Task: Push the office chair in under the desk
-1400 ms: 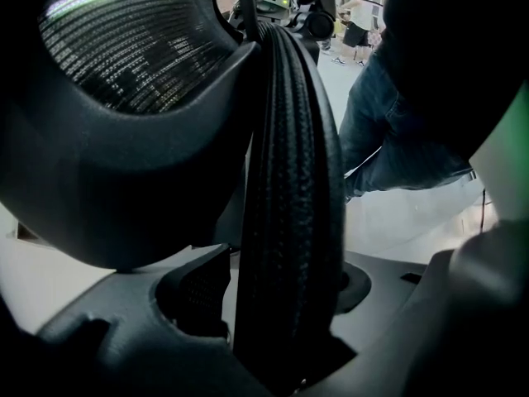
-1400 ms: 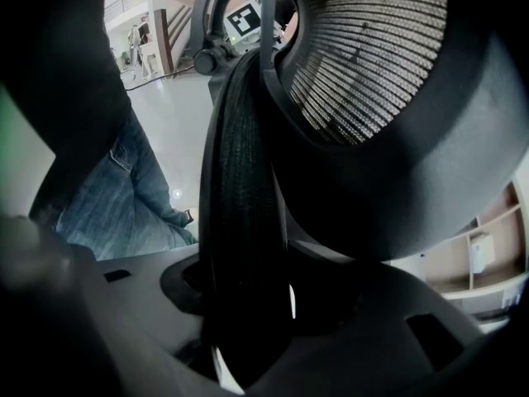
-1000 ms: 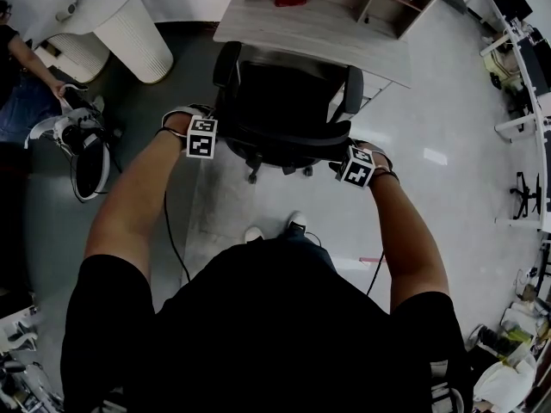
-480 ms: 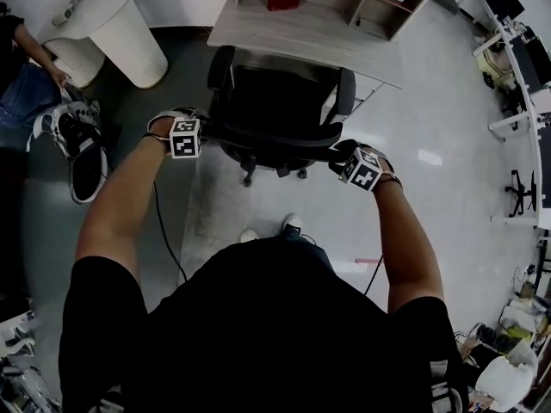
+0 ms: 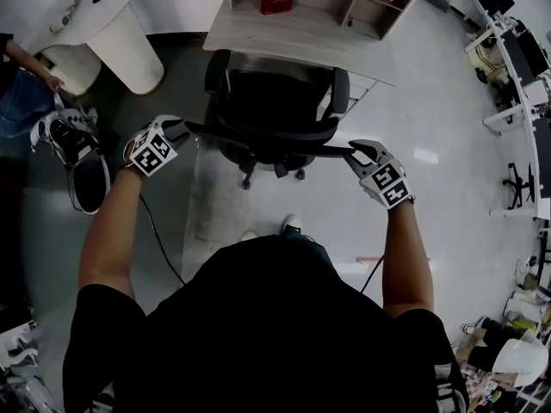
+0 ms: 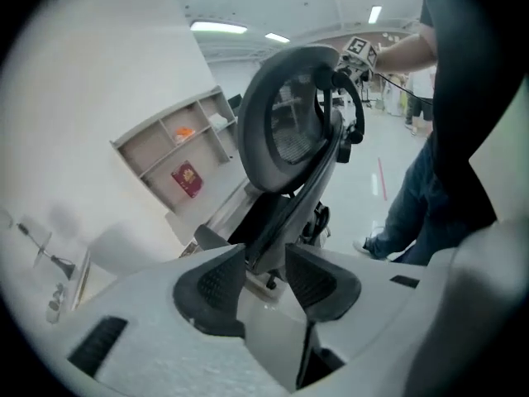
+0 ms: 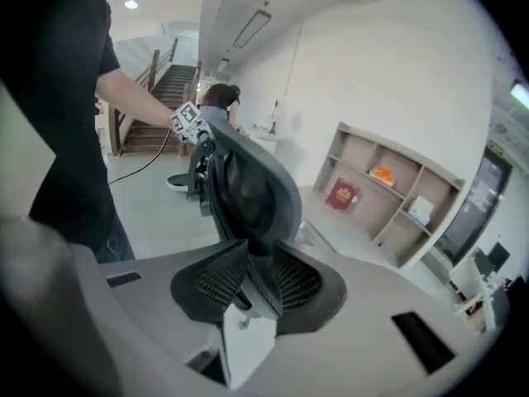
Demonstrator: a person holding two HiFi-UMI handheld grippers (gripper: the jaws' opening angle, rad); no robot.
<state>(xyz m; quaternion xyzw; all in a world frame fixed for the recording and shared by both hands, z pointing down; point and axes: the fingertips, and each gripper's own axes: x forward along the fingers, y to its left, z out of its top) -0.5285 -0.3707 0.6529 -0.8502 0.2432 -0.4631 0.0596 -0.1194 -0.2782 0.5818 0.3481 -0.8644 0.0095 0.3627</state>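
Both grippers had shifted outward along the backrest since earlier. On left gripper [image 5: 179,129] and right gripper [image 5: 357,149] the jaws were closing, pads on the backrest ends of the office chair [image 5: 275,101]. Chair front was hidden under desk [image 5: 301,37].

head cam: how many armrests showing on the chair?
2. One armrest on the left of the chair, the other on its right, both close to the desk edge. None looks hidden.

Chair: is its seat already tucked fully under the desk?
No, in the head view the chair has its seat showing out in front of the near edge of the desk.
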